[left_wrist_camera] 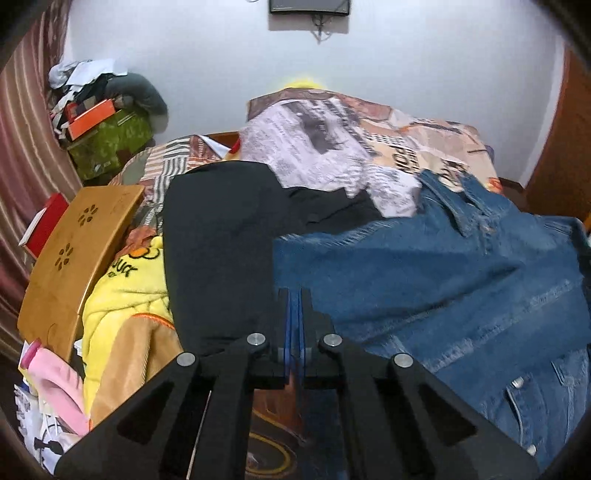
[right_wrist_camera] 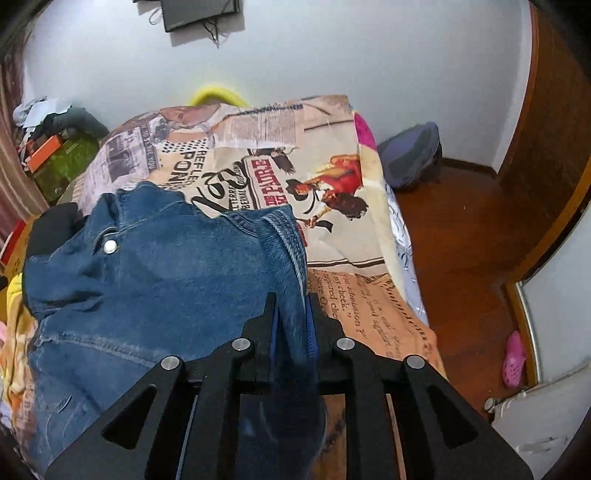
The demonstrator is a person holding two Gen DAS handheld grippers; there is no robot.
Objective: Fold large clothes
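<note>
Bed with newspaper-print patchwork cover (right_wrist_camera: 332,236), white wall behind; blue denim jacket (right_wrist_camera: 166,266) lies across it beside a black garment (left_wrist_camera: 218,236). Left gripper (left_wrist_camera: 294,295) fingers pressed together at the jacket's edge, whether any cloth sits between them I can't tell; right gripper (right_wrist_camera: 291,299) clamped on a denim fold.

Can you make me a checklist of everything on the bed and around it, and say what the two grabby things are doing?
Surface: bed with a newspaper-print cover, mostly buried under clothes.
Job's things: blue denim jacket spread across the bed; black garment beside it, partly under the jacket's edge.
Clutter: yellow fleece, wooden lap tray, pink item, heap with an orange box on a green bag by the wall.
Grippers: left gripper shut at the jacket's edge, whether it holds cloth is unclear; right gripper shut on a denim fold.
Cables: wires dangling under the wall-mounted screen.
Surroundings: backpack on the wood floor, pink shoe, striped curtain.
</note>
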